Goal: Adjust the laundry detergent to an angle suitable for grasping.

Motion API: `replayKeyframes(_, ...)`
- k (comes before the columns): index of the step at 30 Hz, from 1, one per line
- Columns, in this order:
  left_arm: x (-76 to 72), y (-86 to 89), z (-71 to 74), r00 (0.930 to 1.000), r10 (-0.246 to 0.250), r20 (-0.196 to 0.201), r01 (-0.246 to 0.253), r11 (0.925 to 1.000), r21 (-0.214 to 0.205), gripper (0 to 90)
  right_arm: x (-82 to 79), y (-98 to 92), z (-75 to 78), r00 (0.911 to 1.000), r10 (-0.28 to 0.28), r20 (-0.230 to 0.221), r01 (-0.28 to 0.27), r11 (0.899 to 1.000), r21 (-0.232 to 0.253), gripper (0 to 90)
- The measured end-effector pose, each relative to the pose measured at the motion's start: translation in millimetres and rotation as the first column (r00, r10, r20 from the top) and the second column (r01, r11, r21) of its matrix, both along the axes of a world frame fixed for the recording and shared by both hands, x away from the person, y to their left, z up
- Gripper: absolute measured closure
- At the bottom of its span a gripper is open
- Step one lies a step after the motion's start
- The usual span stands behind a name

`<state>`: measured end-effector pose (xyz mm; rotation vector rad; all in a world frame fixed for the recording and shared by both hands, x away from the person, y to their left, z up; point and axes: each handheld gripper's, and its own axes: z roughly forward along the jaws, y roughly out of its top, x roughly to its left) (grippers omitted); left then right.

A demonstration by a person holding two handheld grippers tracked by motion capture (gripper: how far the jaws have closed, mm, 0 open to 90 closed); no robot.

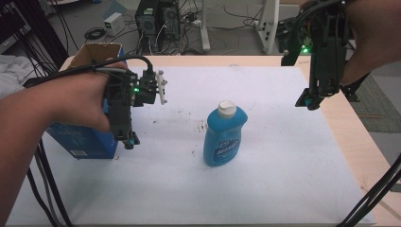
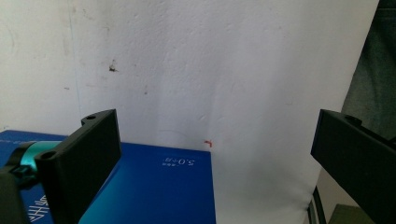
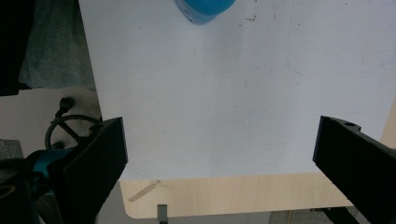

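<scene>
A blue bottle [image 1: 222,135] with a white cap stands upright in the middle of the white sheet [image 1: 274,170]. My left gripper [image 1: 128,140] hangs to its left, pointing down over the near corner of a blue box [image 1: 85,142]. In the left gripper view the left gripper [image 2: 215,158] has its jaws wide apart with nothing between them, above the blue box [image 2: 159,186]. My right gripper [image 1: 309,101] is raised at the sheet's right edge, well apart from the bottle. In the right gripper view the right gripper [image 3: 219,158] is open and empty, and the bottle [image 3: 203,9] pokes in at the top.
The sheet covers a wooden table [image 1: 345,132], bare along its right side. The blue box has an open cardboard top [image 1: 97,49] at the far left. Cables [image 1: 45,189] trail off the near left and near right [image 1: 378,194] corners. Computer towers [image 1: 158,19] stand on the floor behind.
</scene>
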<state>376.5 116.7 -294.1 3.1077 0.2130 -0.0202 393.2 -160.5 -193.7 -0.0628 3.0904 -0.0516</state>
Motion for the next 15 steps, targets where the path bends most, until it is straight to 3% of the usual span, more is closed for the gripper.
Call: replayKeyframes(15,-1.2,0.8,1.2,1.0,0.005,0.006,-0.005,1.0,-0.006,1.7,1.1,-1.9,0.7,1.0,0.003,0.007,-0.003,1.0,0.006,2.1)
